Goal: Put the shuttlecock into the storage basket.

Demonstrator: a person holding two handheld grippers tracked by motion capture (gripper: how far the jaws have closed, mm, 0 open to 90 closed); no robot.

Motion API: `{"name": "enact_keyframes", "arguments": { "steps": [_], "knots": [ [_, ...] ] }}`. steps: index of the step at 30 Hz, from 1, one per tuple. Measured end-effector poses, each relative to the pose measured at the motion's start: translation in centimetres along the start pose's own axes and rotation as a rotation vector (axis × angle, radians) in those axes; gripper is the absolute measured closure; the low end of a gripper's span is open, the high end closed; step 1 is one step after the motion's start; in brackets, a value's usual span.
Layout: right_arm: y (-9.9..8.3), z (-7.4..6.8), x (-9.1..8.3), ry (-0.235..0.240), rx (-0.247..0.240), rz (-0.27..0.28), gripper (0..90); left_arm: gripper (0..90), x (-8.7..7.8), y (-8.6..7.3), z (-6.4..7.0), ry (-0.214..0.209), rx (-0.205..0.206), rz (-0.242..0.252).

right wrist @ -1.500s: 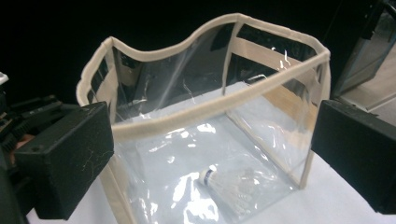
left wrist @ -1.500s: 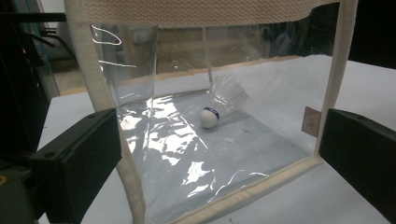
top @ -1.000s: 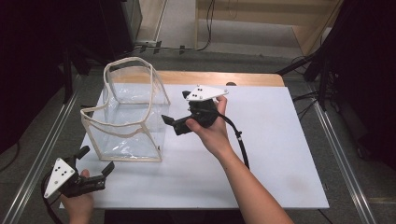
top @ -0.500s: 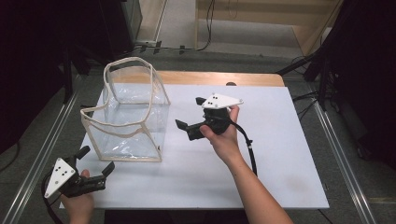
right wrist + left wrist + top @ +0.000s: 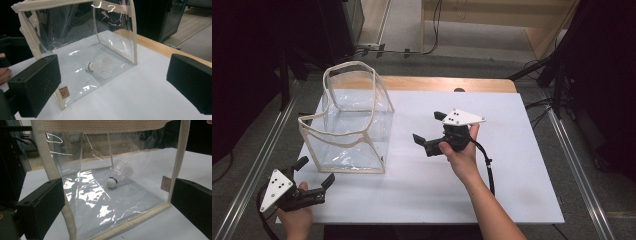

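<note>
Clear plastic bag [image 5: 349, 127] with cream fabric trim, box-shaped, stands open-topped on the left half of the white table [image 5: 512, 195]. Inside, on the bag's floor, lies a white shuttlecock [image 5: 119, 173] on its side. Left gripper view: round cork nose with a dark band points toward the camera and down-left, feathers fanned away up-right; long axis runs diagonally across the bag floor. Right gripper view: the same shuttlecock [image 5: 99, 68] shows nose to the left, feathers to the lower right. Small tan label on the trim at a bottom corner.

Left gripper [image 5: 314, 172] at the near-left table edge, just off the bag's near corner, jaws spread wide, nothing between them. Right gripper [image 5: 428, 129] over mid-table, to the right of the bag and apart from it, jaws aimed at the bag, spread wide, empty.

Against one second ago: right gripper has drawn back from close beside the bag's right wall toward table centre and slightly nearer the person. Left gripper unchanged in place. Bag holds the same position.
</note>
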State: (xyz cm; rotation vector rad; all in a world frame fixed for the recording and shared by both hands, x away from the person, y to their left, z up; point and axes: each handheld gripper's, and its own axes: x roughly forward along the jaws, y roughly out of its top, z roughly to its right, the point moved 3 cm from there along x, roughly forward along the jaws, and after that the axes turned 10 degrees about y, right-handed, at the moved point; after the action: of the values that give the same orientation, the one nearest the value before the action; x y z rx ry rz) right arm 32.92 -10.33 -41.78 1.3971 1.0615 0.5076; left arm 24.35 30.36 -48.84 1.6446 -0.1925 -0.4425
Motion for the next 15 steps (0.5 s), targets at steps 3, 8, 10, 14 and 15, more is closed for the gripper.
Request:
{"name": "enact_keyframes", "arguments": {
  "steps": [3, 8, 10, 14, 15],
  "knots": [
    [-0.7, 0.2, -0.5, -0.008, 0.008, 0.001, 0.0, 0.0, 0.0, 0.0, 0.0, 0.0, 0.0, 0.0],
    [-1.7, 0.6, -1.2, -0.021, 0.015, 0.004, 0.0, 0.0, 0.0, 0.0, 0.0, -0.001, -0.001, 0.0],
    [-2.1, 0.8, -1.6, -0.026, 0.019, 0.003, 0.0, 0.0, 0.0, 0.0, 0.0, -0.001, 0.0, -0.001],
    [-3.0, 1.0, -2.3, -0.038, 0.028, 0.0, 0.0, 0.0, 0.0, 0.0, 0.0, -0.001, 0.0, -0.001],
    [-3.3, 1.1, -2.5, -0.042, 0.029, 0.0, 0.0, 0.0, 0.0, 0.0, 0.0, -0.001, -0.001, -0.001]
  ]
}}
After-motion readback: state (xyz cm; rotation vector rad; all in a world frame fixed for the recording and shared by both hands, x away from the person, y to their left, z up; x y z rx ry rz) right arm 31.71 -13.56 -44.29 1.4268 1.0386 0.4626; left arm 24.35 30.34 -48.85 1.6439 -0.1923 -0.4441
